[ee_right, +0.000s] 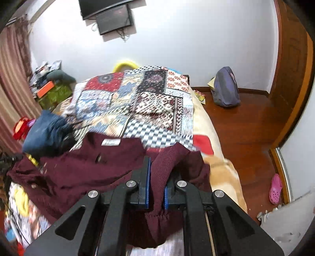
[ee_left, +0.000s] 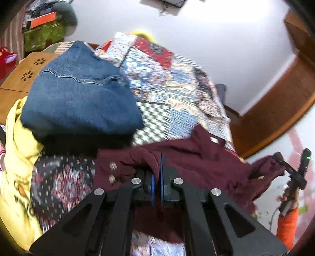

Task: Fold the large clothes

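Where tongs pinch it, maroon garment (ee_right: 82, 169) bunches.

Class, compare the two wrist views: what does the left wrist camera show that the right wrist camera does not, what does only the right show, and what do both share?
Only the left wrist view: the bright yellow printed garment, the perforated wooden board, and the right tool seen from outside, with an orange sleeve.

Only the right wrist view: the dark wall-mounted screen, the grey-purple backpack and the pink clog.

Both: the maroon knitted garment clamped by each tool, the folded blue denim, and the patchwork bedspread.
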